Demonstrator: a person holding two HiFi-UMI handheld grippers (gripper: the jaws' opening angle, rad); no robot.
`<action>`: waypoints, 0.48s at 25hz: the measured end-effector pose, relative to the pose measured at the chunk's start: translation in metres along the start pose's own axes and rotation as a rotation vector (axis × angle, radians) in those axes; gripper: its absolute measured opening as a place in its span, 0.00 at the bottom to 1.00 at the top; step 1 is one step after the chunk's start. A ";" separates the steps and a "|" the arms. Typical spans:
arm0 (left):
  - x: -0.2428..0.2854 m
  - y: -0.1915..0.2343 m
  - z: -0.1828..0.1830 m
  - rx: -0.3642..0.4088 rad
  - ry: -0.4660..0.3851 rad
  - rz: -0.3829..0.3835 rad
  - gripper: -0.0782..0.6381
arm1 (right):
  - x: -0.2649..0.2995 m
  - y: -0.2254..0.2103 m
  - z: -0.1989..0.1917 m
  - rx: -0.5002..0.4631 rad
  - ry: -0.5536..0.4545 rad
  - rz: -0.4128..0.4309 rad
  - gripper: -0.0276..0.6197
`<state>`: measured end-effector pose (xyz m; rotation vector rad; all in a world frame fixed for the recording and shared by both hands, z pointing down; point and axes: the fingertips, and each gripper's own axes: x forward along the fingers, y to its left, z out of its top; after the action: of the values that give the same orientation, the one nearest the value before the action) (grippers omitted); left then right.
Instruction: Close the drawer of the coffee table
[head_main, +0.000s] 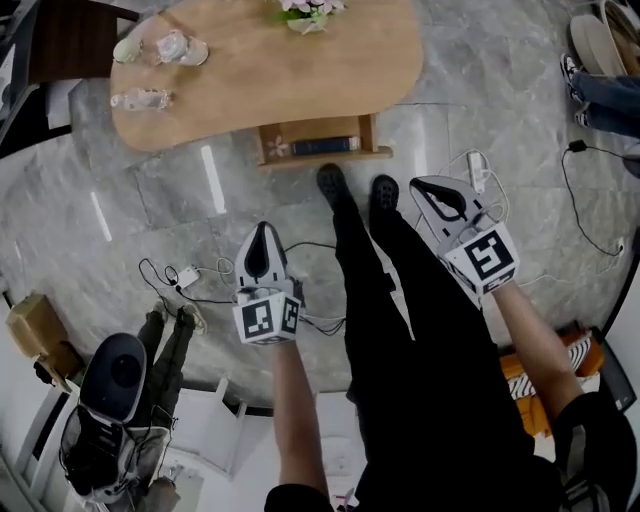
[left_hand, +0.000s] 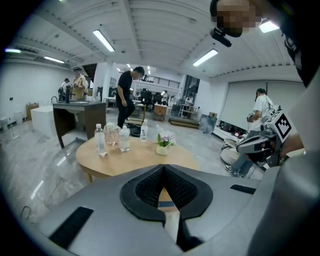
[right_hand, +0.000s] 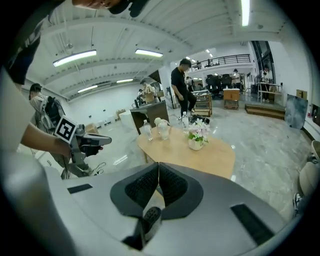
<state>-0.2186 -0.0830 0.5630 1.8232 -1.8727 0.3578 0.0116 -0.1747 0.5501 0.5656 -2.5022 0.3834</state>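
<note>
The left gripper (head_main: 262, 236) has its fingers clenched together on nothing, apart from the wooden coffee table (head_main: 250, 75). Ahead of its fingertips and a little to their right, the drawer (head_main: 325, 156) stands pulled out from under the table's near edge, with a dark flat thing inside. The right gripper (head_main: 428, 190) is also clenched and empty, and the drawer lies ahead and left of its tips, not touching them.

Black trousers (head_main: 430, 340), black shoes (head_main: 332, 182); pale grey left tongs (head_main: 263, 230) and right tongs (head_main: 418, 184), black-padded, with square-marker cubes (head_main: 267, 318).
</note>
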 end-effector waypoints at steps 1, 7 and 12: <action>0.011 0.006 -0.011 0.005 0.015 0.000 0.13 | 0.010 -0.004 -0.012 -0.003 0.020 -0.009 0.06; 0.061 0.054 -0.080 0.040 0.110 0.004 0.13 | 0.063 -0.023 -0.080 -0.036 0.150 -0.061 0.06; 0.105 0.093 -0.134 0.045 0.215 -0.031 0.13 | 0.111 -0.032 -0.130 -0.040 0.264 -0.088 0.06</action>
<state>-0.2854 -0.0972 0.7442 1.7637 -1.7006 0.5653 -0.0007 -0.1885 0.7231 0.5684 -2.2197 0.3492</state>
